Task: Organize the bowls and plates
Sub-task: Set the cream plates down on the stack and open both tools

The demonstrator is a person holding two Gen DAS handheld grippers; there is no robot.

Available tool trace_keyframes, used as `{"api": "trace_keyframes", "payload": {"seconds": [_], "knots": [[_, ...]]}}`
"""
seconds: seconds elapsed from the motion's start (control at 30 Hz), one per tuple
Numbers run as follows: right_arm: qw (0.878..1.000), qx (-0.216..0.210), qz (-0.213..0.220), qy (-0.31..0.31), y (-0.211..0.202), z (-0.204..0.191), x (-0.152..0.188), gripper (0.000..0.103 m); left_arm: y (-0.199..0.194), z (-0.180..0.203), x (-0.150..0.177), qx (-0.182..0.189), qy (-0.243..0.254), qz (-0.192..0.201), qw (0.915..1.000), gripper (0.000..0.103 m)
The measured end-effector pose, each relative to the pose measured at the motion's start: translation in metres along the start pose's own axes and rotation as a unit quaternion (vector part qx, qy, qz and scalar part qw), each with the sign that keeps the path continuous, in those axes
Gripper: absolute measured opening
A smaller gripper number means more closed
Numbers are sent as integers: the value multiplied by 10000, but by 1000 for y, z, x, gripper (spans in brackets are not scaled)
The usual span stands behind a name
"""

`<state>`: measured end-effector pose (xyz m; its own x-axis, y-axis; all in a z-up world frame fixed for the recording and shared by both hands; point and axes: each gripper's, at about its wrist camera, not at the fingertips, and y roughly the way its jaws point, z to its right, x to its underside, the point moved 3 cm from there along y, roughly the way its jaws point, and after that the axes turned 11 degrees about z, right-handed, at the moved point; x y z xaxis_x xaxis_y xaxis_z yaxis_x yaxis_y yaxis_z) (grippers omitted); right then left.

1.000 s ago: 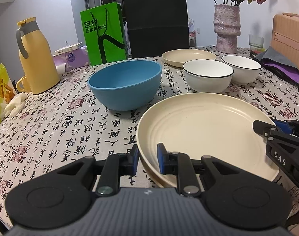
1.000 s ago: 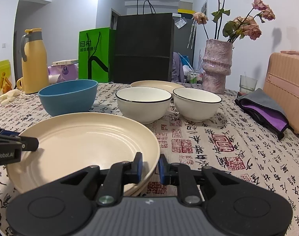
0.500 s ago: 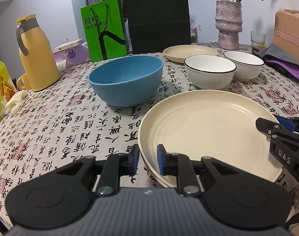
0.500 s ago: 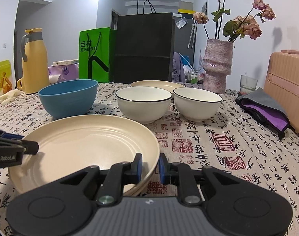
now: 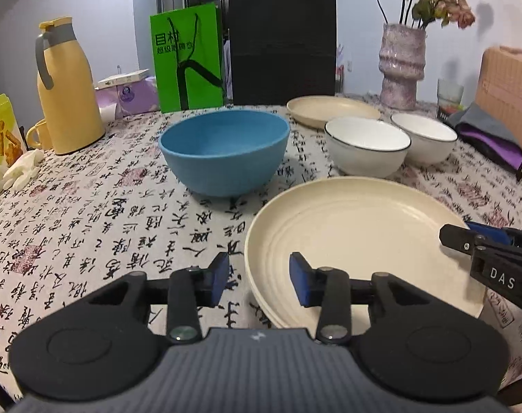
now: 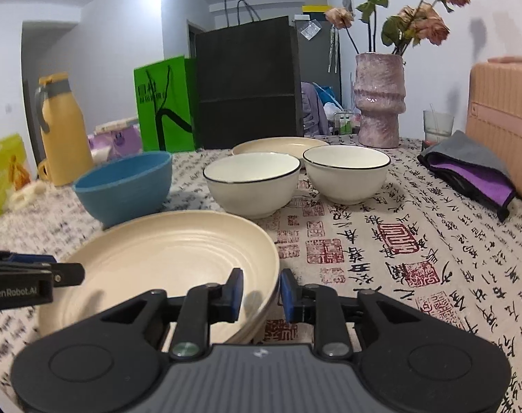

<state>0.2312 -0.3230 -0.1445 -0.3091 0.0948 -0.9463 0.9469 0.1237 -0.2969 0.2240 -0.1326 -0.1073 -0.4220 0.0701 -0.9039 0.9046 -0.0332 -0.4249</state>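
The big cream plate (image 5: 360, 237) lies flat on the printed tablecloth (image 5: 89, 213), right in front of both tools; the left gripper (image 5: 257, 280) has just been opening, and its blue pads stand apart on each side of the plate's near rim, not pressing it; the right gripper (image 6: 260, 290) has also just been opening a little, with the other rim in its gap; farther off sit a blue bowl (image 5: 225, 149), two white bowls (image 6: 252, 184) and a small cream plate (image 5: 333, 110).

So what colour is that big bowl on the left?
Blue bowl, plain inside and out; clearest in the left wrist view.
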Motion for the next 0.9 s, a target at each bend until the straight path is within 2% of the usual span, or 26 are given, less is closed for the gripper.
{"api": "trace_keyframes", "payload": {"seconds": [0.23, 0.3, 0.33, 0.43, 0.77, 0.9], "knots": [[10000, -34, -5, 90, 0, 2, 0, 22, 3, -4, 2, 66, -208, -104, 9997, 40], [10000, -41, -22, 80, 0, 2, 1, 23, 3, -5, 2, 82, -209, -111, 9997, 33], [10000, -43, -22, 62, 0, 2, 2, 21, 3, -4, 2, 108, -195, -101, 9997, 25], [10000, 49, 23, -82, -1, -1, 4, 16, 2, -1, 4, 85, -90, -69, 9999, 20], [9990, 86, 230, -369, -3, -5, 8, 16, 5, 2, 6, 9, 39, 24, 10000, 19], [9995, -15, 228, -196, -3, -1, 7, 18, 4, -2, 6, 70, -114, 6, 9999, 20]]}}
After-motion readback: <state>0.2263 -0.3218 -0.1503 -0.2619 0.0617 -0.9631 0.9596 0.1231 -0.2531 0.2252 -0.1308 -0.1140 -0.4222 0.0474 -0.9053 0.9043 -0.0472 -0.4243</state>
